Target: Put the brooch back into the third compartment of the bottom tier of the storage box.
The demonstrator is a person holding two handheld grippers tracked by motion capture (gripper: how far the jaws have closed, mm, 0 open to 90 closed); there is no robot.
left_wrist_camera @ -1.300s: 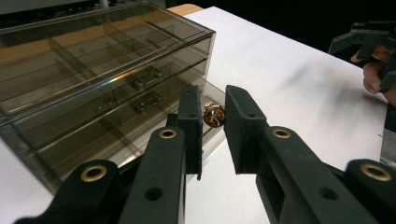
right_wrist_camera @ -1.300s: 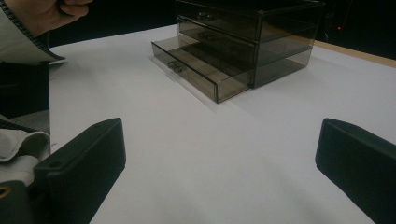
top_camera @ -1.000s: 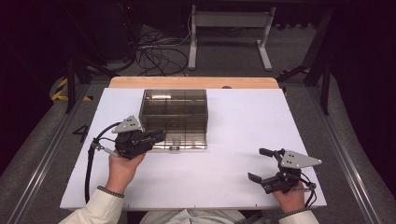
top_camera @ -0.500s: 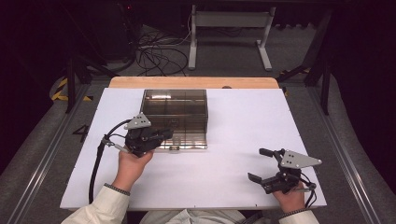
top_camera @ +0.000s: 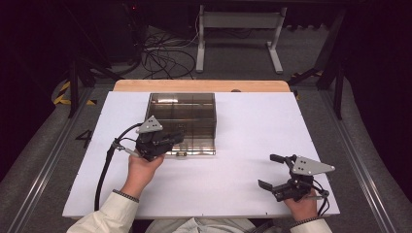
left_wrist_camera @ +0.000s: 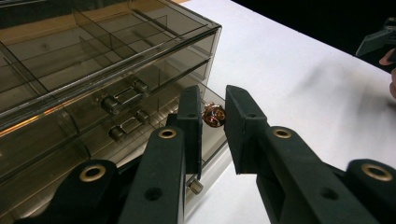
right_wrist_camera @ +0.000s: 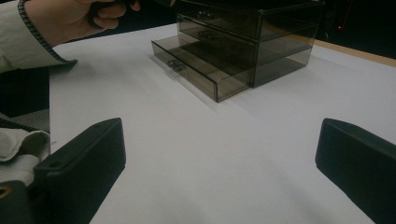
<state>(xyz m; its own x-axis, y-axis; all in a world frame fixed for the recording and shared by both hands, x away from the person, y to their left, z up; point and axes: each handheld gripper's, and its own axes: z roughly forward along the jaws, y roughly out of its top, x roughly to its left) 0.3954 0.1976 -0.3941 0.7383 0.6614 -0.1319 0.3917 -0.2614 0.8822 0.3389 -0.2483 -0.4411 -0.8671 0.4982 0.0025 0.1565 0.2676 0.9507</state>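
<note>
Left claw (left_wrist_camera: 212,119) pinches a small coppery bead (left_wrist_camera: 213,115) right above the open bottom drawer (right_wrist_camera: 196,70) of the box (top_camera: 183,116) (right claw (top_camera: 273,171), spread, sits idle near the table's near-right corner).

- The white tabletop (top_camera: 243,160) has a bare wooden strip (top_camera: 201,86) along its far edge.
- Beyond that edge, a tangle of dark cables (top_camera: 167,53) lies on the grey floor (top_camera: 243,60).
- A white metal frame (top_camera: 240,34) stands on the floor beside the cables.
- Yellow-and-black striped tape (top_camera: 63,92) marks the floor at the left.
</note>
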